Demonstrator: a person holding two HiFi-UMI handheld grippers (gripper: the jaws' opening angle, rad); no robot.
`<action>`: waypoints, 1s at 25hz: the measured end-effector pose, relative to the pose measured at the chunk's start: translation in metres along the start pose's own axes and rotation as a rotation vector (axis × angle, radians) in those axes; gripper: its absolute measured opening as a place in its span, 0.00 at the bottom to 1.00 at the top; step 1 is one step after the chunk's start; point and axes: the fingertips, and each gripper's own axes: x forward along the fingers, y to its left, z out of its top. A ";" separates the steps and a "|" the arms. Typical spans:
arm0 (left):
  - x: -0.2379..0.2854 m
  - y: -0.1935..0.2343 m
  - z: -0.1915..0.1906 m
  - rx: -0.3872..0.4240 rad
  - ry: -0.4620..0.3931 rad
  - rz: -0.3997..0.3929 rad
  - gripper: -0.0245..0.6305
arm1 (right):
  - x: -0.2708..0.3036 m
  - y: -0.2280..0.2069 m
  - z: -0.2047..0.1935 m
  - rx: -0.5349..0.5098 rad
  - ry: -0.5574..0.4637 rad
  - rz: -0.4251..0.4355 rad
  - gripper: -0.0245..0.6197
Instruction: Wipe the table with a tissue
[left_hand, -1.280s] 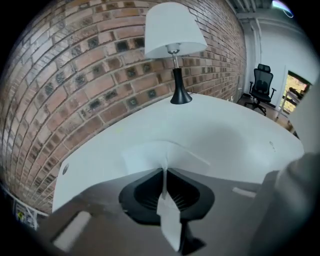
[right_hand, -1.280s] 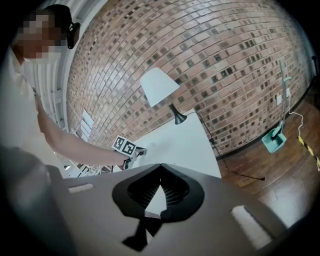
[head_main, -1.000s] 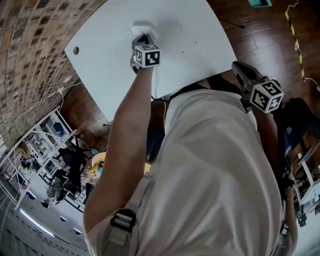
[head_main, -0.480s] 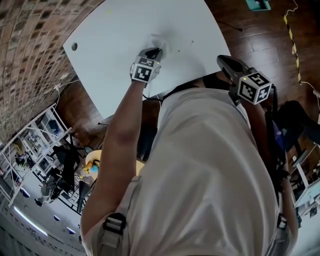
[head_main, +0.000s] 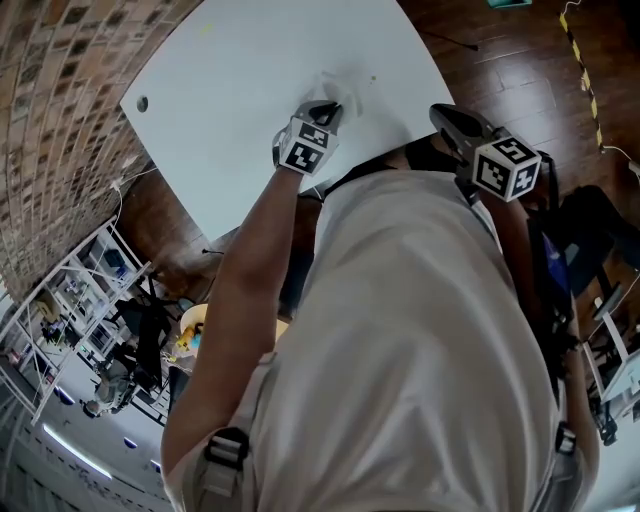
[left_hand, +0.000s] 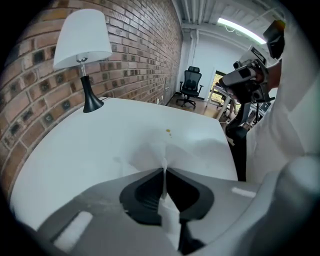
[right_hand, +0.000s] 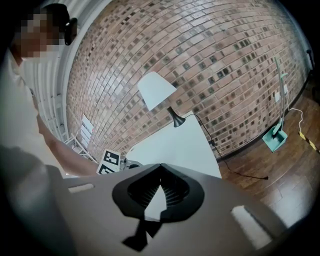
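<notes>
L tongs (head_main: 328, 108) are shut tight on a thin white paper tissue (head_main: 338, 92), tips angled down at the smooth white tabletop (head_main: 220, 120). Jaws have just eased a hair wider, but the sheet is pinched btwn the pads w/ no visible gap. In the left gripper view the tissue (left_hand: 172, 152) fans out ahead of the L tongs (left_hand: 164, 172) and lies on the tabletop (left_hand: 90, 145), near the edge closest to the person. A small yellowish speck (left_hand: 168, 132) sits just beyond it. R tongs (head_main: 445, 115) hang by that same edge, well apart from the tissue. Their tips (right_hand: 160, 167) are together w/ nothing btwn them.

Handling, as a guess: the tissue is v. light, soft and limp, so it wipes only where the tips press it down. It prob. bunches or tears if dragged hard. Tabletop looks slick, so it should slide easily. Best hold is a gathered fold near the middle, not a single-ply corner, w/ loose paper left in front to cover the speck.
</notes>
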 end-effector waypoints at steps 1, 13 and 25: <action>0.002 -0.001 0.005 -0.001 0.001 0.000 0.07 | -0.001 -0.001 0.000 0.003 -0.002 -0.003 0.05; 0.034 -0.001 0.040 -0.029 -0.056 -0.020 0.07 | -0.007 -0.015 0.008 0.012 -0.014 -0.064 0.05; 0.039 -0.012 0.076 -0.054 -0.029 0.051 0.07 | -0.028 -0.036 0.015 0.024 -0.022 -0.030 0.05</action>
